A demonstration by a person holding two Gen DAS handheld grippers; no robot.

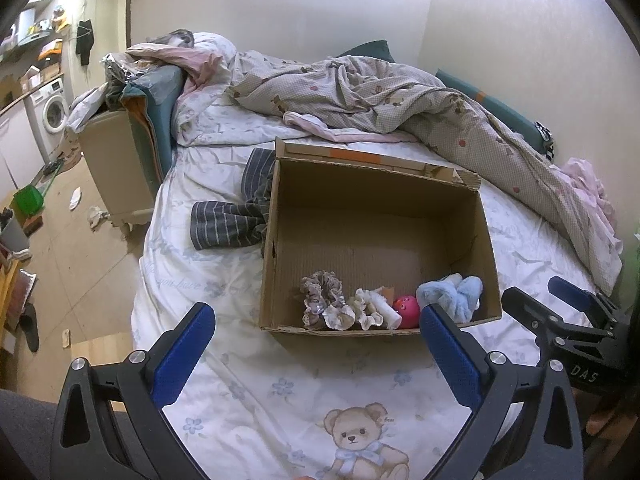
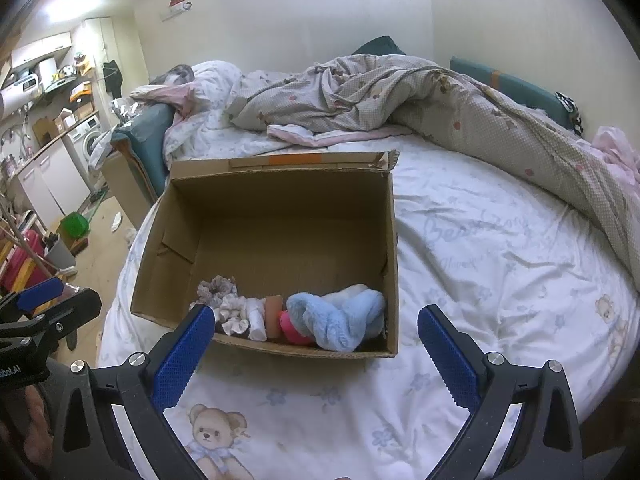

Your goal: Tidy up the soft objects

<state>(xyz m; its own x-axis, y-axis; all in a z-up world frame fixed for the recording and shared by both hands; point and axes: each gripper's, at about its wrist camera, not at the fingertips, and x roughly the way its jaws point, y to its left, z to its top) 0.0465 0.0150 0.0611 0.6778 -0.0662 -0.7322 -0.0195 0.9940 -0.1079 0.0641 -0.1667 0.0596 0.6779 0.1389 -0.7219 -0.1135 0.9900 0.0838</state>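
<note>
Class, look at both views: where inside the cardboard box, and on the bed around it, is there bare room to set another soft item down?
The cardboard box has bare floor along its far wall. Its near edge is crowded: the scrunchies, pink ball and blue plush. The bed sheet is bare between the box and the rumpled quilt. The striped cloth fills the box's other side.

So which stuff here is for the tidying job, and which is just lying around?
For the job:
cardboard box
blue fluffy toy
pink ball
frilly scrunchies
left tool, open
right tool, open

Just lying about:
striped grey cloth
rumpled duvet
washing machine
green dustpan
</note>
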